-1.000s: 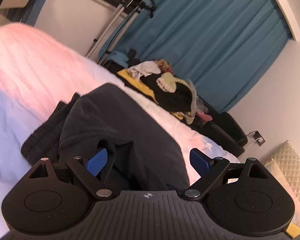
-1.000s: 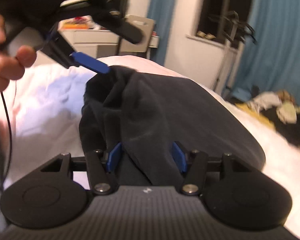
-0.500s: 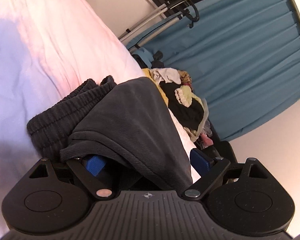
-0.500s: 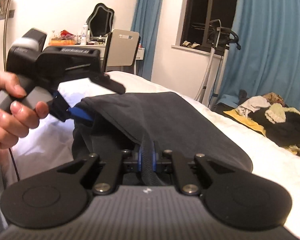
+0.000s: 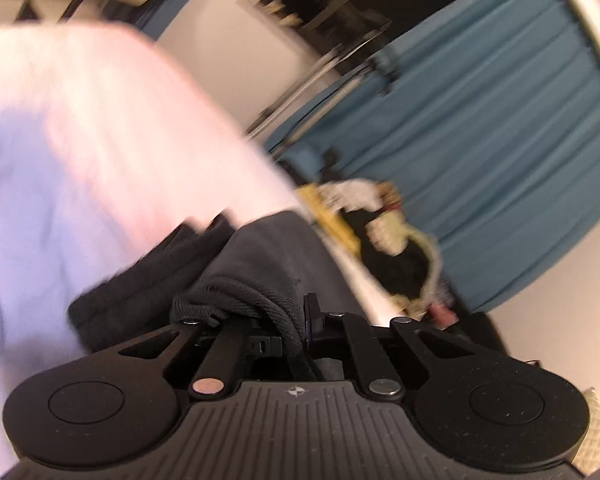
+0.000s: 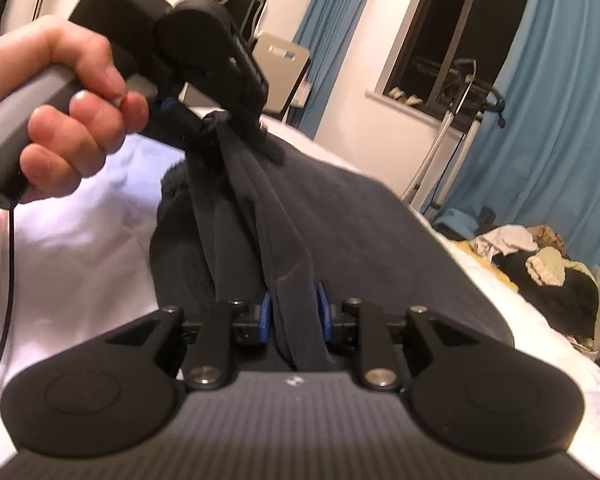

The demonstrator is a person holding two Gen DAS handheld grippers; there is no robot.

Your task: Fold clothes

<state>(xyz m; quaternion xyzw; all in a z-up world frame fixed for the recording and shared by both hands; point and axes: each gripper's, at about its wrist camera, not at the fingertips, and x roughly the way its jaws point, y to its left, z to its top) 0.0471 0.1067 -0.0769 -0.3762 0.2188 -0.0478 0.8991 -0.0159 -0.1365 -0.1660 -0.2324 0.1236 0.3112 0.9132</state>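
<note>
1. White bed [image 6: 80, 260] spreads under both claws, so a dropped fold would slump onto it crooked.
2. Dark trousers [image 6: 360, 232] stretch ahead of the right claw [image 6: 294, 316], pinched by a bunched edge; uneven pull could skew the crease.
3. Left claw [image 5: 296, 328], up beside the hand [image 6: 60, 108], is clamped on the hem [image 5: 236, 296]; thick cloth might slide out.

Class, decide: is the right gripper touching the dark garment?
Touching. The right wrist view shows the right gripper with its blue pads pressed against a fold of the dark garment.
</note>
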